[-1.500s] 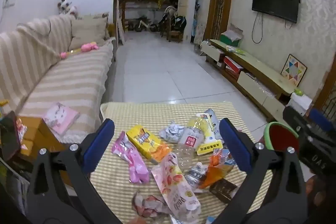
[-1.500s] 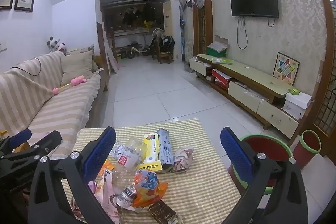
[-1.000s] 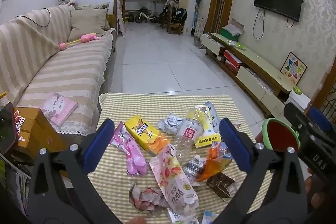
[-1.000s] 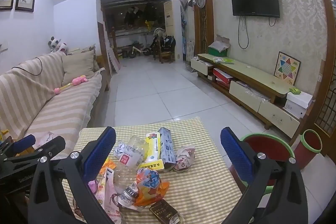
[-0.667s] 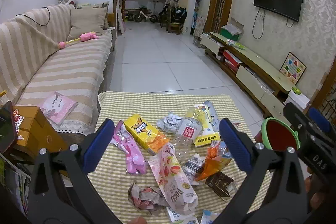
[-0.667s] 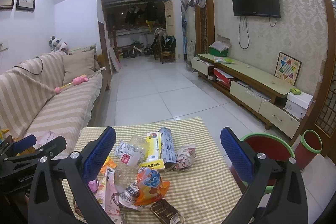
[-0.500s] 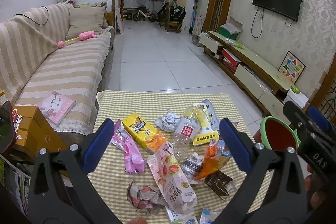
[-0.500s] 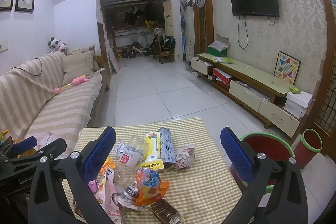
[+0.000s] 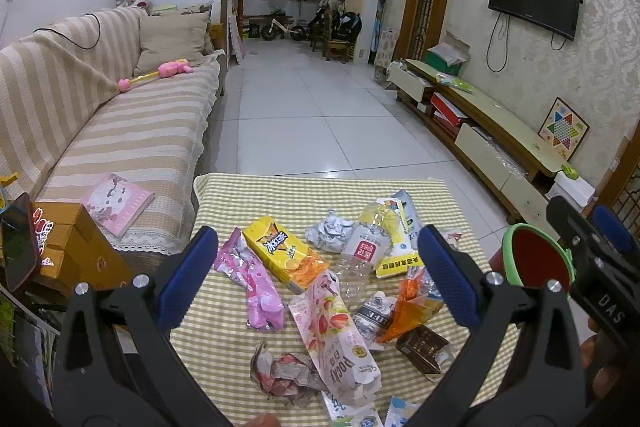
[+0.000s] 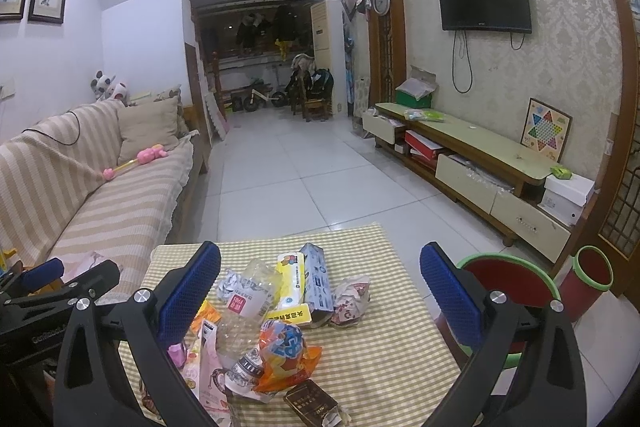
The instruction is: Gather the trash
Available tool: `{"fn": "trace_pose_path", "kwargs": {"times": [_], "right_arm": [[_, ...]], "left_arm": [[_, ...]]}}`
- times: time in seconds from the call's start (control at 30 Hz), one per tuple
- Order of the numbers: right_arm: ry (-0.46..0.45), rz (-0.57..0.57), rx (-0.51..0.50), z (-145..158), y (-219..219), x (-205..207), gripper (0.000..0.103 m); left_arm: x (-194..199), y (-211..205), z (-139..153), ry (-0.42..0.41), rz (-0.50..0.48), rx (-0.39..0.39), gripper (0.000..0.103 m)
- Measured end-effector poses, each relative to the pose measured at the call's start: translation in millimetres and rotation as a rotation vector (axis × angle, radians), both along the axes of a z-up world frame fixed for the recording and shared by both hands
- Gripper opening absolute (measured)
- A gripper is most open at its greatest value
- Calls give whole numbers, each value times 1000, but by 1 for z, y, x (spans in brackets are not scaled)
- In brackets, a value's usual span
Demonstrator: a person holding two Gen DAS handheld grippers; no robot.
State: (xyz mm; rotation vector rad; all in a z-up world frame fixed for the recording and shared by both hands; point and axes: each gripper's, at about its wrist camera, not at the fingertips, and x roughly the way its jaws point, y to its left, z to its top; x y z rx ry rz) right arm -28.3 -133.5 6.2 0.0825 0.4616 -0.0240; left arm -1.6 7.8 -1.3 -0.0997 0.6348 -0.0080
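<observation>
Two claws (image 9: 318, 277) (image 10: 320, 291) agape, level, above litter (image 9: 320, 291)

A woven checked tablecloth (image 9: 224, 327) looked matt. On it lay a glossy pink wrapper (image 9: 256, 287), a crinkled clear plastic bottle (image 9: 360, 255) and crumpled foil (image 9: 328, 235). At frame right, the floor tiles (image 10: 280, 187) shone smooth.

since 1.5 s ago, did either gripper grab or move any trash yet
No. Only the left gripper rose and tilted down a little, bringing more of the table into its view. The right gripper barely moved. Both are open and empty; the bottle, wrappers and bin lie as before.
</observation>
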Motion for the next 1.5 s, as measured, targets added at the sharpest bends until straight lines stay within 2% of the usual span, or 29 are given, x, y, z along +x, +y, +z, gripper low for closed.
{"fn": "trace_pose_path", "kwargs": {"times": [0.43, 1.5], "right_arm": [[-1, -1, 0, 1, 0, 0, 96], [36, -41, -42, -4, -6, 2, 96]], "left_arm": [[-2, -1, 8, -17, -6, -7, 98], [-2, 3, 4, 4, -3, -6, 98]]}}
